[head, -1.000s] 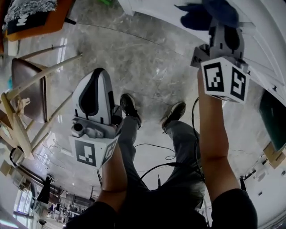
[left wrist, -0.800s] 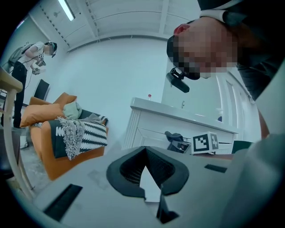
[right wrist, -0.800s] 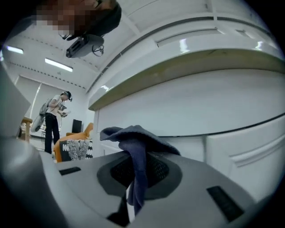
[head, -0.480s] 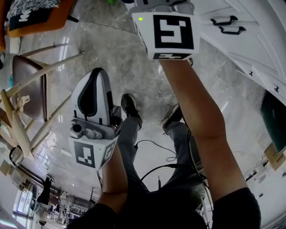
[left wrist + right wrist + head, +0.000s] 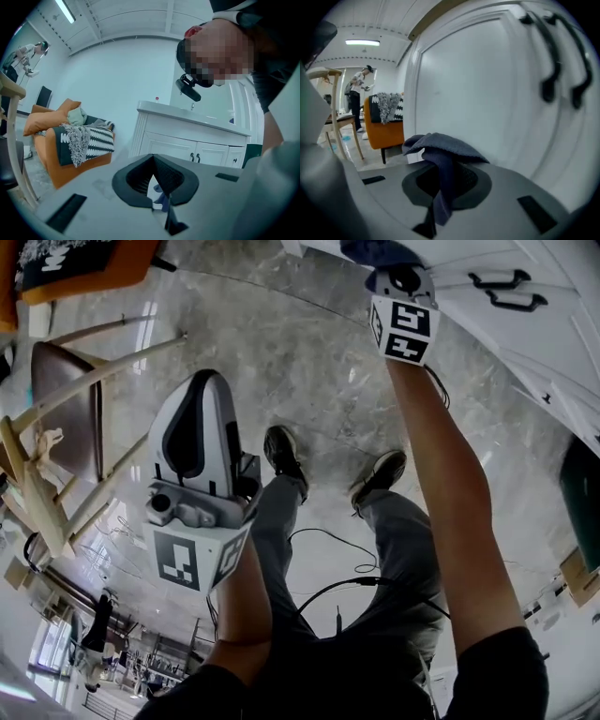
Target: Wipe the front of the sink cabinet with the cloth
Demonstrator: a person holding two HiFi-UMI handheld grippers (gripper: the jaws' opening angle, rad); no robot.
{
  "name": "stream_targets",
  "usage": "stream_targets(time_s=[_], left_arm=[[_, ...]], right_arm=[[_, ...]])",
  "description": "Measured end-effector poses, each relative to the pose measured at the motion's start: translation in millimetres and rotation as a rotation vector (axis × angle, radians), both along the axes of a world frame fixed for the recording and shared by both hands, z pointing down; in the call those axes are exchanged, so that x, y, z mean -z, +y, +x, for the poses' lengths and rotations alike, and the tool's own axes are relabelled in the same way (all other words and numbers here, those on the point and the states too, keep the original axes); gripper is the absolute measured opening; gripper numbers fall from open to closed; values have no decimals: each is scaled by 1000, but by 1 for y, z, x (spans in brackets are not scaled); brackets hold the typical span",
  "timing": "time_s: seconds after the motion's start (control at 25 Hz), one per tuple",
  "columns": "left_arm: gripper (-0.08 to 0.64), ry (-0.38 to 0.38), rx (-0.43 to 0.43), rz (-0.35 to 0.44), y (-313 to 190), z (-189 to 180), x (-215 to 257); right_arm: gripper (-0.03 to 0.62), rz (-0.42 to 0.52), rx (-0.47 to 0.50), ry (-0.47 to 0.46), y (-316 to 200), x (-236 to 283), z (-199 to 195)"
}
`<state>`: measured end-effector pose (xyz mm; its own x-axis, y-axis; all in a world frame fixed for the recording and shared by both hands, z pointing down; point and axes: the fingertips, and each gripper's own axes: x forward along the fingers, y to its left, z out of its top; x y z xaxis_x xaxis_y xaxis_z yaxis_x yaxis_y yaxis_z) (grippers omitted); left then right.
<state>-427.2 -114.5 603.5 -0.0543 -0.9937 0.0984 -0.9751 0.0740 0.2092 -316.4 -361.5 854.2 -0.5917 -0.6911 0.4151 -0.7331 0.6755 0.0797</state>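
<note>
The dark blue cloth [image 5: 380, 251] is pressed against the white sink cabinet [image 5: 487, 259] at the top of the head view. My right gripper [image 5: 392, 268] is shut on it, arm stretched out. In the right gripper view the cloth [image 5: 440, 145] bunches out of the right gripper [image 5: 443, 176] close to a white door panel [image 5: 464, 93], left of the two black handles [image 5: 551, 61]. My left gripper [image 5: 199, 390] hangs back over the floor, shut and holding nothing. The left gripper view shows the left gripper [image 5: 157, 190] with the cabinet [image 5: 187, 143] well beyond it.
A wooden chair [image 5: 66, 418] stands at left, an orange sofa with throws [image 5: 70, 140] beyond it. The person's shoes [image 5: 281, 460] and black cables [image 5: 328, 559] are on the marble floor. A dark green object [image 5: 581, 502] sits at the right edge. Another person [image 5: 358, 93] stands far off.
The right gripper with the cloth swept left along the cabinet front, then reached farther out, left of the door handles. The left gripper stayed almost still.
</note>
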Motion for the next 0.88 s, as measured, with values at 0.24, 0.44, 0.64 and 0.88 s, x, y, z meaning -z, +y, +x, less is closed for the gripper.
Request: stream_targets(time_s=[0.24,0.44,0.64,0.88], left_arm=[[3,-11,-81,10,5,17,86],[3,51,-48,-3,2,4,109],[3,-51,-171,-90,30,9,169],[3,-131,-246,-192,50,14,163]], right_arm=[[26,-35,14,115,23,42,105],[26,-36,-126,187,-13,86,209],[26,-73,-202,322,14,128,301],[26,-201,-106,257,118,133,294]])
